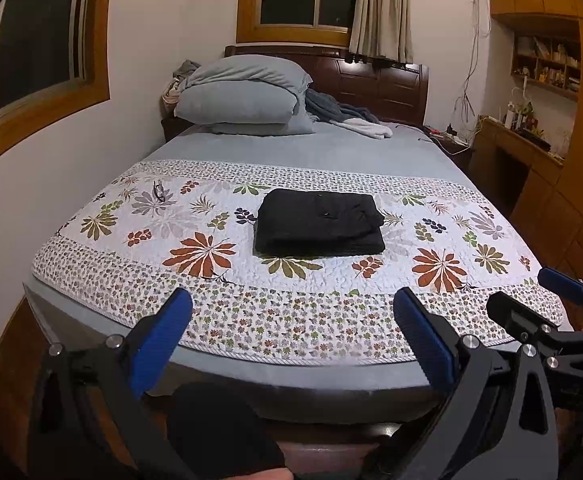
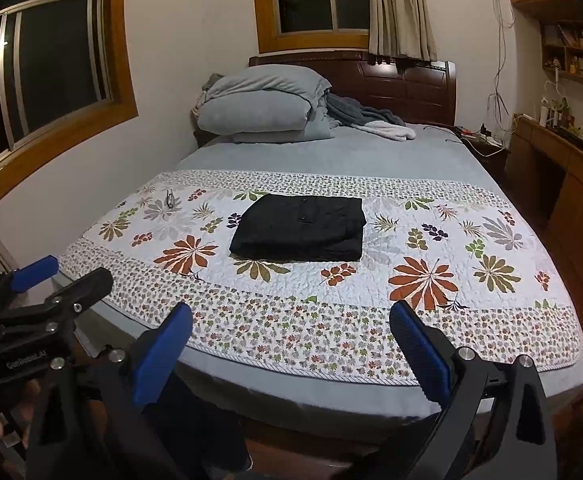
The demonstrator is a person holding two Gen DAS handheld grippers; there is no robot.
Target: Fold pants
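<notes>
The black pants (image 1: pixel 320 223) lie folded in a compact rectangle in the middle of the floral quilt (image 1: pixel 211 312); they also show in the right wrist view (image 2: pixel 300 227). My left gripper (image 1: pixel 293 308) is open and empty, held back off the foot of the bed, well short of the pants. My right gripper (image 2: pixel 291 320) is open and empty too, level with the left one. The right gripper shows at the right edge of the left wrist view (image 1: pixel 539 296). The left gripper shows at the left edge of the right wrist view (image 2: pixel 55 276).
The bed has a grey sheet (image 1: pixel 331 148) and stacked pillows (image 1: pixel 243 96) with a rumpled blanket by the wooden headboard (image 1: pixel 383 80). A pair of glasses (image 1: pixel 159 192) lies on the quilt's far left. A wall is at left; a desk and shelves (image 1: pixel 531 136) stand at right.
</notes>
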